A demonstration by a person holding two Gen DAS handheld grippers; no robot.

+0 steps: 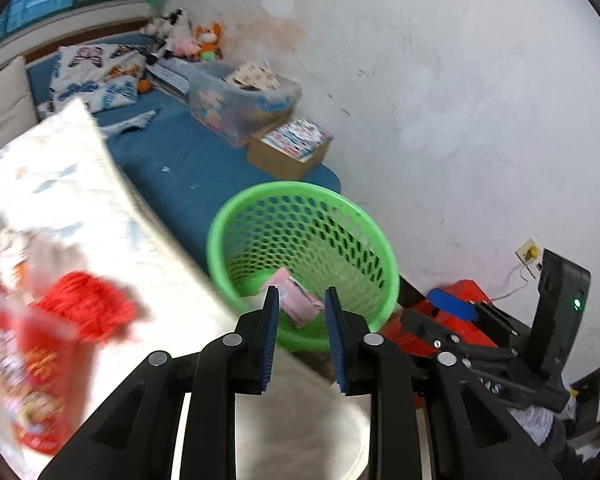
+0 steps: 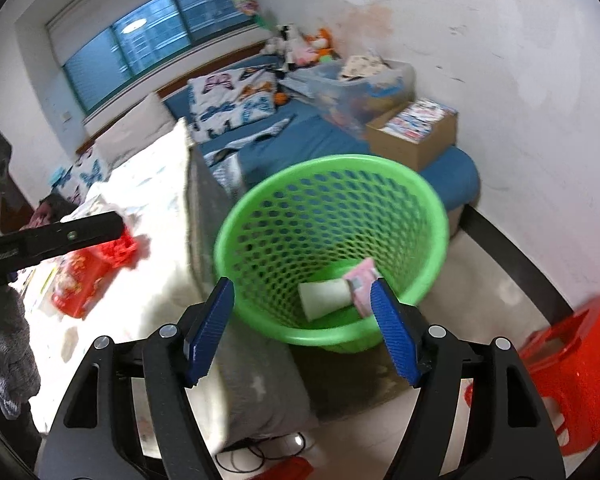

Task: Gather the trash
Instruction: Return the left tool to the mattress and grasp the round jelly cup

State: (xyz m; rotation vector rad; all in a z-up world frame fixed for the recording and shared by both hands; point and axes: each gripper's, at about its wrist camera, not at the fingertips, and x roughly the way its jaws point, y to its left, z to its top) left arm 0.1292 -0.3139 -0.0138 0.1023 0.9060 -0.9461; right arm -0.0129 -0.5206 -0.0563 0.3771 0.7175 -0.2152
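A: Left gripper point(image 1: 302, 300) first?

B: Black frame, blue ribbed pads, jaws a narrow gap apart, nothing between them. Pointed down over the green perforated plastic wastebasket point(image 1: 376, 240) (the pink item seen through the gap lies down in the basket, not gripped).

A: Right gripper point(image 2: 302, 292)?

B: Same build, jaws standing much wider, also empty. It hangs above the near rim of the same wastebasket point(image 2: 440, 216); the left gripper's arm shows at the left edge of that view.

A: Trash in the basket?

B: Two pieces on the bottom: a pink printed wrapper point(image 2: 362, 280) and a white paper cup point(image 2: 324, 294) on its side, touching each other. In the left wrist view only the wrapper point(image 1: 296, 300) is clear.

A: Trash still out?

B: On the white patterned bedspread point(image 1: 60, 184), left of the basket: a red printed carton point(image 1: 40, 380) with a red crumpled mesh-like wad point(image 1: 88, 304) just beside it. Badly blurred, can't read it further. Right wrist view shows the same carton point(image 2: 80, 284) and wad point(image 2: 118, 250).

A: Surroundings?

B: Basket stands on the floor between the bed's side and the white wall point(image 1: 460, 100). Red plastic stool point(image 2: 572, 364) to the right on the floor. Beyond the basket, a blue mattress point(image 1: 180, 168) carrying a cardboard box of booklets point(image 1: 290, 148) and a clear plastic storage bin point(image 1: 240, 100).
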